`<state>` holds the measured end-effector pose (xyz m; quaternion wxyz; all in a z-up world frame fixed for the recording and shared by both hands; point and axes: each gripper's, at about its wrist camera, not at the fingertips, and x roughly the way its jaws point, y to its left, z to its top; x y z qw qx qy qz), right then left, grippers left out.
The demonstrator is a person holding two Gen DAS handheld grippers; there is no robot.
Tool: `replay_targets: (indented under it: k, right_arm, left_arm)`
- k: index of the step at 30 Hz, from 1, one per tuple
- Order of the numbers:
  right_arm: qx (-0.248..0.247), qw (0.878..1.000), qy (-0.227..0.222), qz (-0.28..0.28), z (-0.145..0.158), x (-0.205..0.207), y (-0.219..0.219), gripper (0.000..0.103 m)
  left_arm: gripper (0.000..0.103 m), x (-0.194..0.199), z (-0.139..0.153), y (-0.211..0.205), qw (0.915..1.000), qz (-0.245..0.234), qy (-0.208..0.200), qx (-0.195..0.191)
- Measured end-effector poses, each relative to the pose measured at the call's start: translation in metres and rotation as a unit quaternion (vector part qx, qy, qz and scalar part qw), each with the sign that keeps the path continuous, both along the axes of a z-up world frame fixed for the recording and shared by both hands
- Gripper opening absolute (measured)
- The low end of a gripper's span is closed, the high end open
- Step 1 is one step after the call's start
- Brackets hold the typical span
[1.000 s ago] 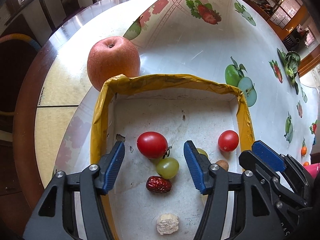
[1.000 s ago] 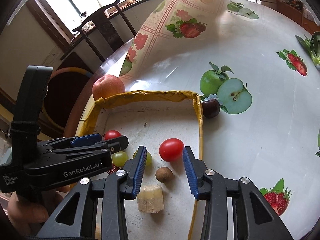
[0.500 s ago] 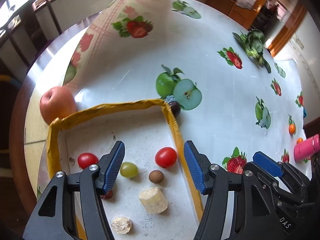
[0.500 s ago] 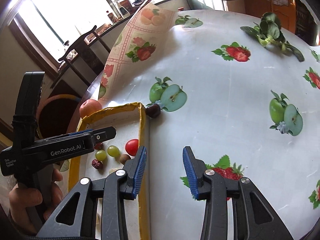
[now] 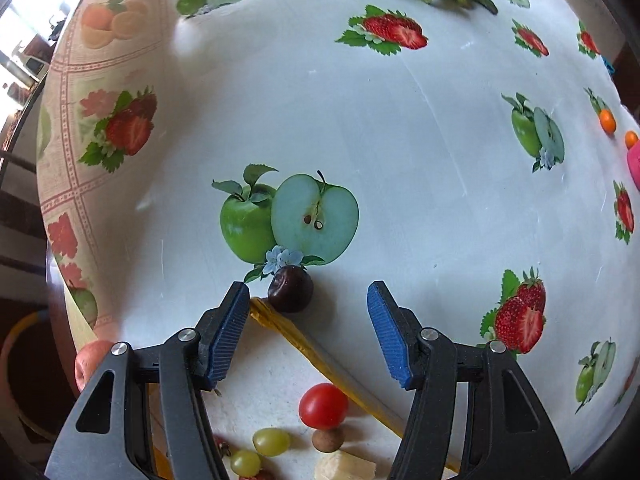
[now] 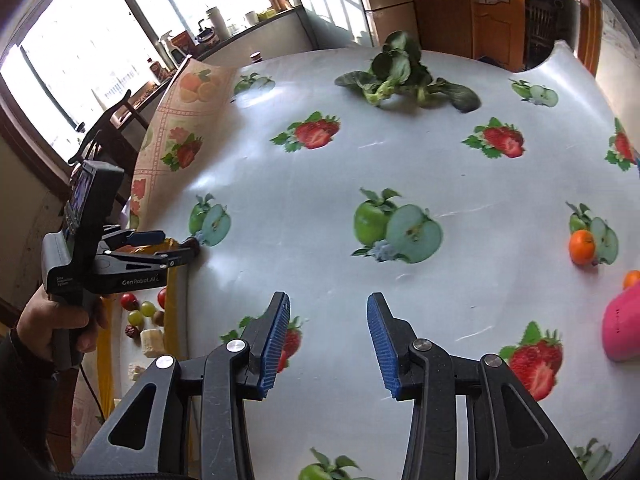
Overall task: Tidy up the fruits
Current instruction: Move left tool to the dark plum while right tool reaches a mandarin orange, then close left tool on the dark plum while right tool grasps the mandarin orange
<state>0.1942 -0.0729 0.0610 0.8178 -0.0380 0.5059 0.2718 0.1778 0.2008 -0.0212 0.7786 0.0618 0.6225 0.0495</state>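
A dark plum [image 5: 290,294] lies on the tablecloth just outside the far corner of the yellow-rimmed tray [image 5: 280,326]. My left gripper [image 5: 308,332] is open and empty, its blue pads a little short of the plum on either side. The tray holds a cherry tomato [image 5: 323,405], green grapes [image 5: 271,441], a small brown fruit [image 5: 328,439] and a banana piece [image 5: 344,470]. My right gripper [image 6: 328,344] is open and empty above the tablecloth. Two small oranges [image 6: 582,247] lie far right. In the right wrist view the left gripper [image 6: 176,254] reaches to the plum.
A red apple [image 5: 90,362] sits left of the tray near the table edge. Leafy greens [image 6: 404,76] lie at the far side. A pink object [image 6: 624,328] is at the right edge. The tablecloth's left side is folded up [image 5: 100,80].
Both grippers have swung away from the tray's inside. The left one now faces the plum at the tray corner; the right one has moved right over the tablecloth. Both stayed open.
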Motion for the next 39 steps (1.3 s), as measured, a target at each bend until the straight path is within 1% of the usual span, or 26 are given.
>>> replay_targets:
  k: [2,4,6,7,8,9,10,11,12,14,16,18,20,22,23,25,27,29,32,33,34,35,36,39]
  right_arm:
    - [-0.015,1.0,-0.011,-0.016,0.013,0.018,-0.018,0.043]
    - [-0.013,0.999,-0.017,-0.03,0.026,0.034,-0.035,0.048]
    - [-0.013,0.999,-0.025,-0.043,0.036,0.048,-0.051,0.052]
    - [-0.016,0.998,-0.029,-0.047,0.041,0.053,-0.057,0.052]
    - [-0.02,0.998,-0.032,-0.051,0.044,0.059,-0.063,0.052]
    - [-0.027,0.997,-0.037,-0.056,0.046,0.065,-0.067,0.053]
    - [-0.039,0.996,-0.042,-0.062,0.047,0.071,-0.071,0.053]
    - [-0.055,0.995,-0.046,-0.069,0.045,0.078,-0.074,0.053]
    - [-0.07,0.993,-0.046,-0.078,0.044,0.085,-0.077,0.053]
    - [-0.101,0.989,-0.039,-0.096,0.037,0.102,-0.083,0.052]
    - [-0.135,0.984,-0.021,-0.112,0.027,0.118,-0.086,0.052]
    - [-0.18,0.976,-0.005,-0.124,0.015,0.131,-0.088,0.052]
    - [-0.22,0.967,0.022,-0.129,-0.003,0.144,-0.089,0.052]
    - [-0.254,0.958,0.056,-0.123,-0.023,0.154,-0.09,0.05]
    - [-0.266,0.954,0.07,-0.12,-0.033,0.157,-0.091,0.05]
    - [-0.29,0.946,0.082,-0.121,-0.049,0.161,-0.094,0.05]
    - [-0.293,0.943,0.091,-0.13,-0.061,0.165,-0.098,0.05]
    - [-0.286,0.943,0.095,-0.138,-0.068,0.167,-0.102,0.05]
    - [-0.266,0.946,0.106,-0.151,-0.079,0.17,-0.107,0.049]
    - [-0.264,0.946,0.106,-0.154,-0.082,0.17,-0.108,0.045]
    - [-0.264,0.946,0.104,-0.156,-0.085,0.17,-0.108,0.036]
    - [-0.261,0.947,0.098,-0.16,-0.086,0.169,-0.11,0.036]
    - [-0.26,0.948,0.089,-0.159,-0.085,0.166,-0.11,0.035]
    - [-0.216,0.962,0.072,-0.151,-0.074,0.149,-0.109,0.034]
  left_arm:
    - [0.06,0.008,-0.006,0.005,0.9998,-0.01,0.016,0.005]
    - [0.06,0.013,-0.015,0.011,0.9989,-0.021,0.041,0.002]
    - [0.056,0.016,-0.023,0.01,0.9975,-0.04,0.057,0.014]
    - [0.055,0.016,-0.027,0.008,0.9965,-0.051,0.062,0.023]
    - [0.054,0.016,-0.027,0.008,0.9964,-0.058,0.057,0.024]
    - [0.052,0.017,-0.026,0.01,0.9966,-0.057,0.058,0.015]
    - [0.043,0.02,-0.025,0.014,0.997,-0.05,0.058,0.007]
    - [0.038,0.022,-0.025,0.019,0.9976,-0.041,0.057,-0.001]
    - [0.035,0.025,-0.024,0.023,0.9978,-0.032,0.055,-0.018]
    - [0.03,0.027,-0.023,0.027,0.9977,-0.023,0.051,-0.038]
    - [0.022,0.029,-0.02,0.025,0.9979,-0.021,0.045,-0.041]
    - [0.022,0.029,-0.017,0.019,0.9985,-0.022,0.039,-0.03]
    - [0.022,0.031,-0.009,0.013,0.9988,-0.023,0.024,-0.037]
    - [0.022,0.033,0.002,0.01,0.9988,-0.02,0.007,-0.044]
    - [0.022,0.034,0.008,0.009,0.9985,-0.016,-0.002,-0.051]
    - [0.022,0.034,0.021,0.007,0.9966,-0.005,-0.019,-0.08]
    - [0.022,0.034,0.034,0.006,0.9939,0.007,-0.033,-0.105]
    - [0.022,0.029,0.047,0.004,0.9901,0.013,-0.048,-0.131]
    - [0.022,0.021,0.056,-0.008,0.9841,0.018,-0.067,-0.164]
    - [0.022,0.015,0.056,-0.015,0.9821,0.02,-0.073,-0.173]
    - [0.022,0.013,0.058,-0.026,0.9804,0.021,-0.078,-0.18]
    - [0.022,0.01,0.06,-0.034,0.9793,0.023,-0.082,-0.184]
    - [0.022,0.006,0.061,-0.039,0.9782,0.028,-0.086,-0.187]
    - [0.022,-0.009,0.057,-0.051,0.9747,0.051,-0.095,-0.196]
